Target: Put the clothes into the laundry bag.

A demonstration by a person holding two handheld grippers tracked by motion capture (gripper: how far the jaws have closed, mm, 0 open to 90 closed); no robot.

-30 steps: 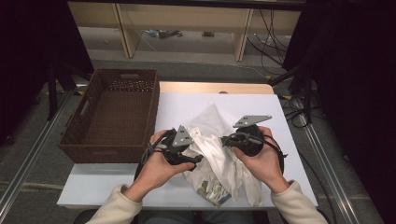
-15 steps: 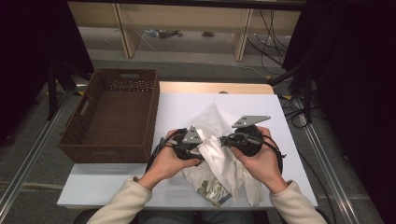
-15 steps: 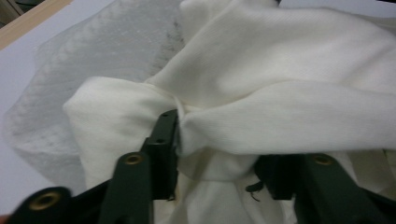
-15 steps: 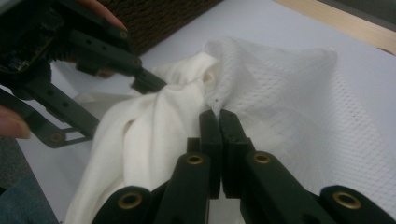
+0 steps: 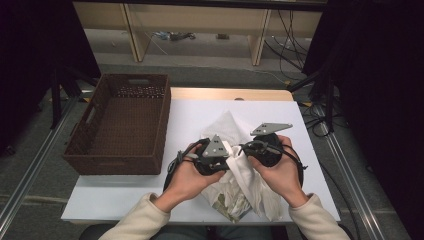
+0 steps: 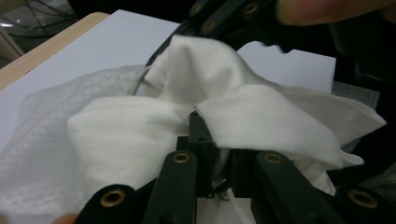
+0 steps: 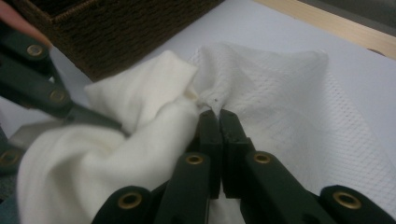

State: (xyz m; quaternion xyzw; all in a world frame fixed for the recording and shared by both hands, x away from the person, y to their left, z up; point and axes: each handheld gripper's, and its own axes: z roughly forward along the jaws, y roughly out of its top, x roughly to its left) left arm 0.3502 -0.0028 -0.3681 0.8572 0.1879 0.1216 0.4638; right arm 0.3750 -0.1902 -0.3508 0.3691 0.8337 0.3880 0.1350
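Note:
A white mesh bag (image 5: pixel 226 126) lies in the middle of the white table (image 5: pixel 130 192), with a soft white cloth (image 5: pixel 246 172) bunched at its mouth. My left gripper (image 5: pixel 232 155) comes in from the left; its jaws have just been closing and now pinch a fold of the cloth (image 6: pixel 261 116), as the left gripper view (image 6: pixel 212 140) shows. My right gripper (image 5: pixel 246 149) faces it from the right, shut on the bunched edge of the mesh bag (image 7: pixel 280 88) in the right gripper view (image 7: pixel 218 115). The two grippers' tips are close together.
An empty brown wicker basket (image 5: pixel 97 157) stands at the table's left; its corner (image 7: pixel 107 32) shows beyond the cloth. A patterned piece (image 5: pixel 231 206) lies under the cloth near the front edge. Shelving legs and cables sit on the floor behind.
My left hand has moved right, toward the right gripper, and its jaws have shut on the white cloth. The right hand has stayed in place.

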